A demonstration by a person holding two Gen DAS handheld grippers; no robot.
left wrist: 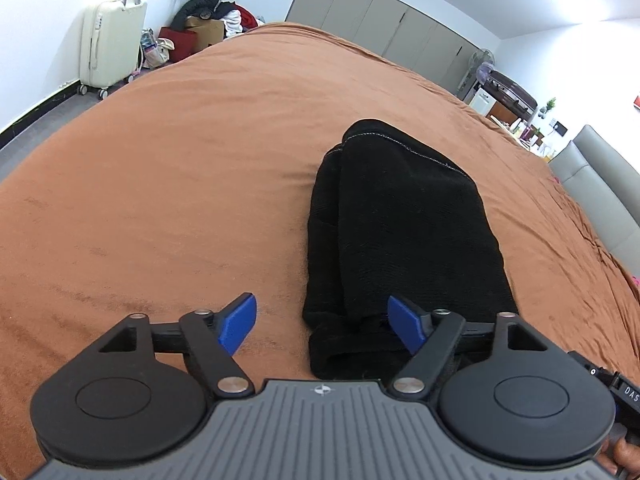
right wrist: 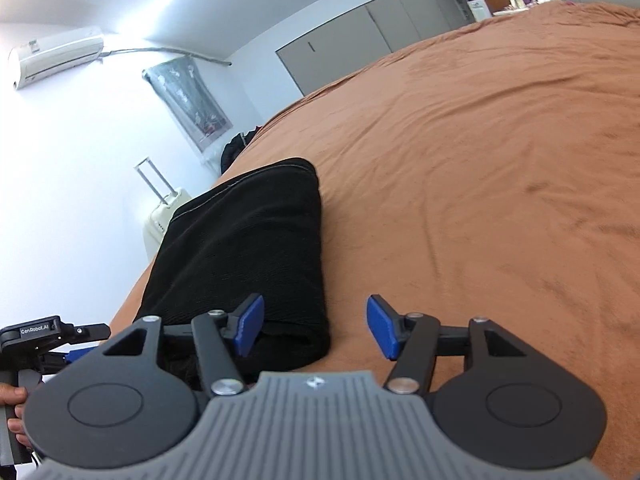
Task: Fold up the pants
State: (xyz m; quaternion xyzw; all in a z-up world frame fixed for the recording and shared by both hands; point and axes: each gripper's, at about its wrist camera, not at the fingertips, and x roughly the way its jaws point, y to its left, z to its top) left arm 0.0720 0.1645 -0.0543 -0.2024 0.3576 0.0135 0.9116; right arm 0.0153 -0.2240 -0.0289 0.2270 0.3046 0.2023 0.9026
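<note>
Left gripper (left wrist: 322,324): jaws spread wide, nothing held; blue right pad (left wrist: 406,328) over the near end of the pants, left pad over bare cover.
Right gripper (right wrist: 314,328): jaws spread wide, nothing held; blue left pad (right wrist: 249,330) over the near right corner of the pants, right pad over bare cover.
Hand (right wrist: 14,408): at lower left of right view, gripping the handle of the left gripper.
Pants (left wrist: 400,232): black, folded into a thick oblong, lying flat on the cover; near end just under both grippers, hemmed far end with pale stitching pointing away.
Cover (left wrist: 180,200): rust-brown cloth over a wide bed, lightly creased, more wrinkled toward the right edge.
Floor (left wrist: 36,132): grey, with dark skirting along the white wall, left of the bed.
Suitcase (left wrist: 110,48): cream, hard-shell, on wheels, handle raised, upright by the left wall.
Pile (left wrist: 208,20): dark coat, red and white clothing, cardboard box and bags, past the bed's far left corner.
Cabinets (left wrist: 384,28): grey flat doors along the far wall.
Fan (left wrist: 478,68): upright, at the cabinets' right end.
Headboard (left wrist: 600,184): grey, padded, at right edge.
Air conditioner (right wrist: 56,56): white, high on the wall.
Hanging sheet (right wrist: 188,104): clear plastic over a frame, below the pipe.
</note>
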